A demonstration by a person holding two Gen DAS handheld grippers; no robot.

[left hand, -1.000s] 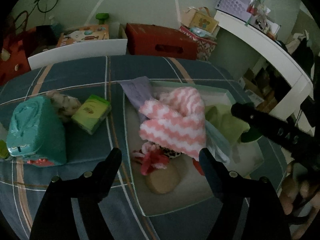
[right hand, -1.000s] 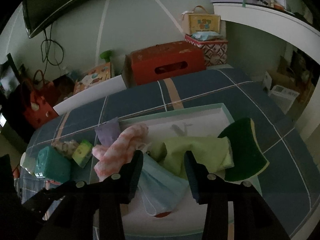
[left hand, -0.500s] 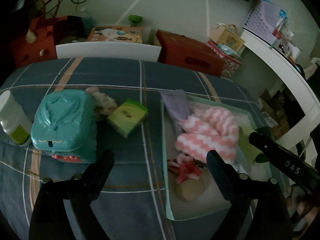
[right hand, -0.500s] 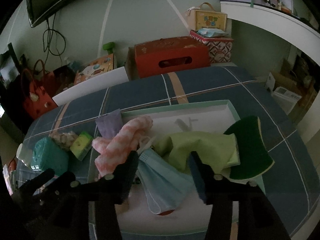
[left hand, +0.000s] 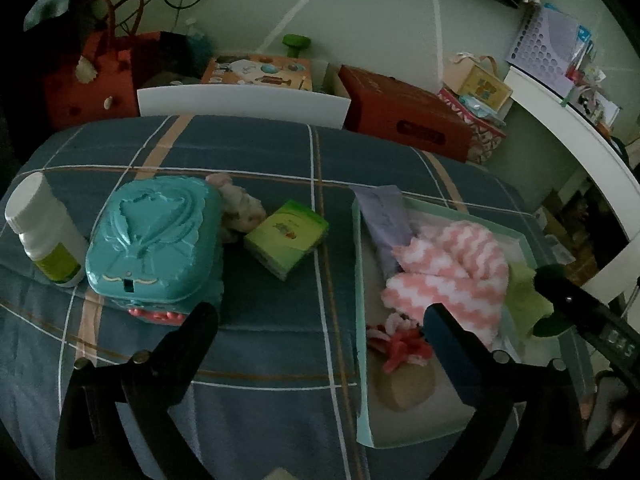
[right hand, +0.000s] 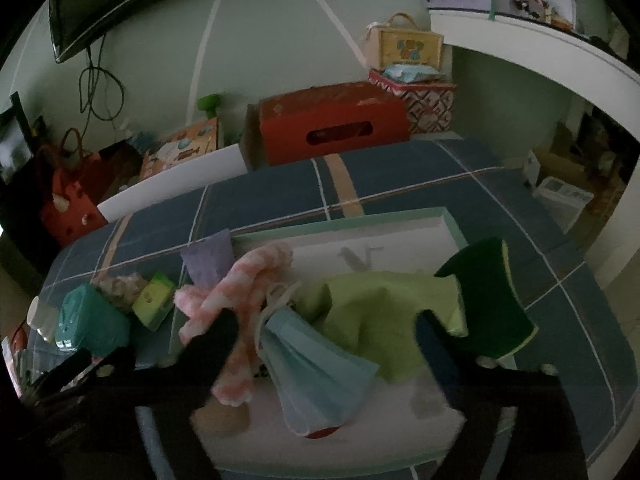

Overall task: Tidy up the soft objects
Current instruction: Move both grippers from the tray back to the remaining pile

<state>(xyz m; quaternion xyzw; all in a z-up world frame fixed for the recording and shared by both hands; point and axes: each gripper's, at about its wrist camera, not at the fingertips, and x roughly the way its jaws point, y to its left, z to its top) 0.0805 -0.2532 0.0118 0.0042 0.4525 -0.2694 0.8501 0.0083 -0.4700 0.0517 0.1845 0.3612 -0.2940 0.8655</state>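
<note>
The soft things are already gathered in a shallow tray (left hand: 362,264) at the right of the left wrist view, which suits sorting: a pink-and-white zigzag cloth (left hand: 448,268) lies across the middle, a lilac cloth (left hand: 382,216) drapes over the tray's upper left rim, and a red scrunchie (left hand: 404,346) and a tan pad (left hand: 406,386) sit at the lower end. In the right wrist view a light green cloth (right hand: 384,312), a pale blue face mask (right hand: 320,372) and a dark green sponge (right hand: 486,308) fill the centre and right; the sponge leans over the tray's right rim.

One soft, beige fluffy toy (left hand: 240,212) remains outside, at centre left, wedged between a teal case (left hand: 154,240) and a green box (left hand: 286,238) on the plaid bed cover (left hand: 256,340).

The left tongs (left hand: 320,316) hang released and empty above the bed cover beside the tray. The right tongs (right hand: 326,334) are likewise spread, gripping nothing, over the mask and green cloth.
</note>
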